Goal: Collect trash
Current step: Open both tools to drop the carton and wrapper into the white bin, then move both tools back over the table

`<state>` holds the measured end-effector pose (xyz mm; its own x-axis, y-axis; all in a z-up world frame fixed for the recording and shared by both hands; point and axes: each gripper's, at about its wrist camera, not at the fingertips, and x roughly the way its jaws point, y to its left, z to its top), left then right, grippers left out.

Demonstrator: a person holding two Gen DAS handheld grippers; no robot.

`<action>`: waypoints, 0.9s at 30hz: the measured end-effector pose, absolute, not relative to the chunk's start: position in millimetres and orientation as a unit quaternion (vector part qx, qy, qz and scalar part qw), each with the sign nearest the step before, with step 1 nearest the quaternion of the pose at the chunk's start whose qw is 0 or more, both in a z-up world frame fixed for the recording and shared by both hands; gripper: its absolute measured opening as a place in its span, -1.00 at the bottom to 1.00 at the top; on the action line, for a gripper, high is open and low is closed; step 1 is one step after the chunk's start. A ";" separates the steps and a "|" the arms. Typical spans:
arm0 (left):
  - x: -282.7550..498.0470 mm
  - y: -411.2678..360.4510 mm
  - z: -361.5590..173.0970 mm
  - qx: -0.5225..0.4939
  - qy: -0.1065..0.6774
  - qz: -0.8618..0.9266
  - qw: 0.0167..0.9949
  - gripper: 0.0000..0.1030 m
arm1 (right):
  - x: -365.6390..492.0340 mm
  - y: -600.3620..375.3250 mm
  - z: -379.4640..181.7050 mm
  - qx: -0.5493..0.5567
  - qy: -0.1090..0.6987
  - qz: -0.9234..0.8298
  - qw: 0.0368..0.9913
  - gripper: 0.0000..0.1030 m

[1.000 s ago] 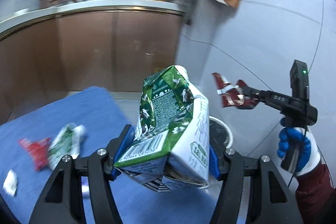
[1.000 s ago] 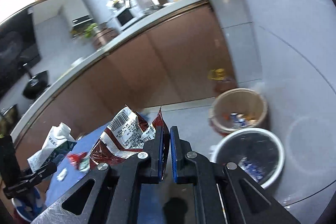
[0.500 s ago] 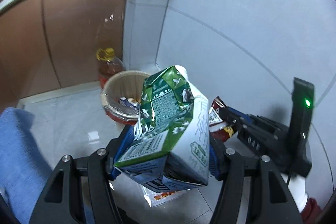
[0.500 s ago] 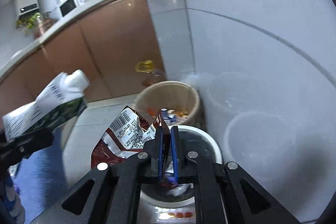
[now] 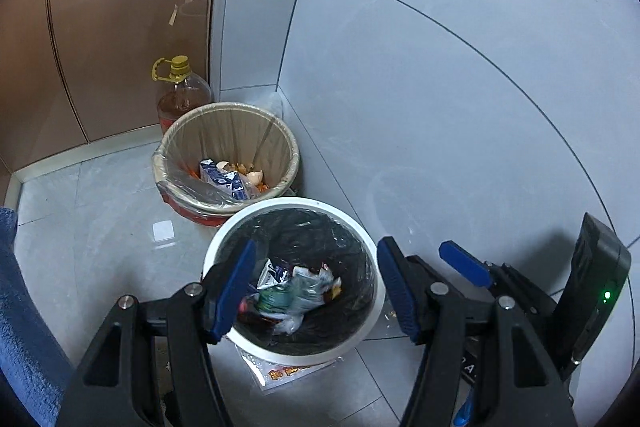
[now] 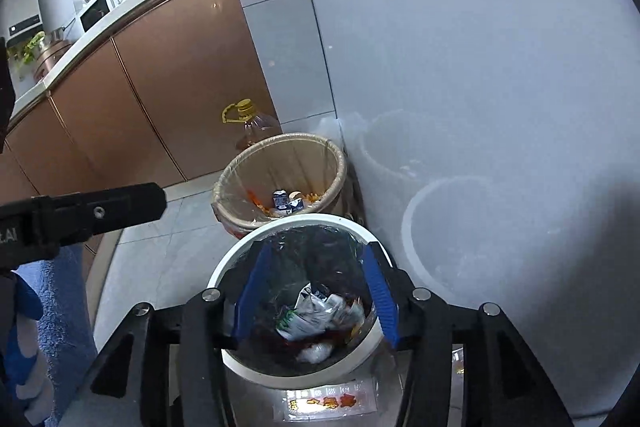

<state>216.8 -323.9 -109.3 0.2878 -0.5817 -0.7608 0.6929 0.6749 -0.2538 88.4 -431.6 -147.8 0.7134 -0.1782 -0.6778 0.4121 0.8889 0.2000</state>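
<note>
both tools hang over the white bin (image 5: 372,311) with the black liner, and nothing is between the jaws of either — the drop-off step looks to be at its end. the left tool (image 5: 316,291) stands wide and released, its blue pads clear of everything. the right tool (image 6: 316,291) has its jaws opening, with no item between them. the trash (image 5: 296,291) — crumpled wrappers and a flattened carton — lies at the bottom of the white bin, below both tools.

my judgement: the next move calls for lifting both tools clear of the rim and going for whatever trash is left; neither view shows any.

the left wrist view shows the right tool (image 5: 464,263) just to the right of the left one, and a flat printed packet (image 5: 288,373) on the floor under the near edge of the bin. the right wrist view shows what the other does not: the kitchen desk (image 6: 132,15) far left with a tap and appliances. both views show the tan-lined bin (image 5: 226,115) and the oil bottle (image 5: 182,95) beyond.
</note>
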 end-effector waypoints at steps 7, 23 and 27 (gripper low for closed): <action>207.6 -279.2 -79.9 0.039 0.419 -0.381 0.823 0.19 | 87.3 -415.8 -136.4 0.173 0.329 -0.144 0.917 -0.01; 108.6 -98.0 23.7 0.000 0.296 -0.278 0.914 0.26 | 54.3 -318.4 -20.9 0.134 0.234 -0.036 0.962 0.30; 71.3 -38.1 43.0 -0.019 0.265 -0.229 0.937 0.28 | 41.7 -287.1 2.6 0.117 0.222 -0.003 0.968 0.47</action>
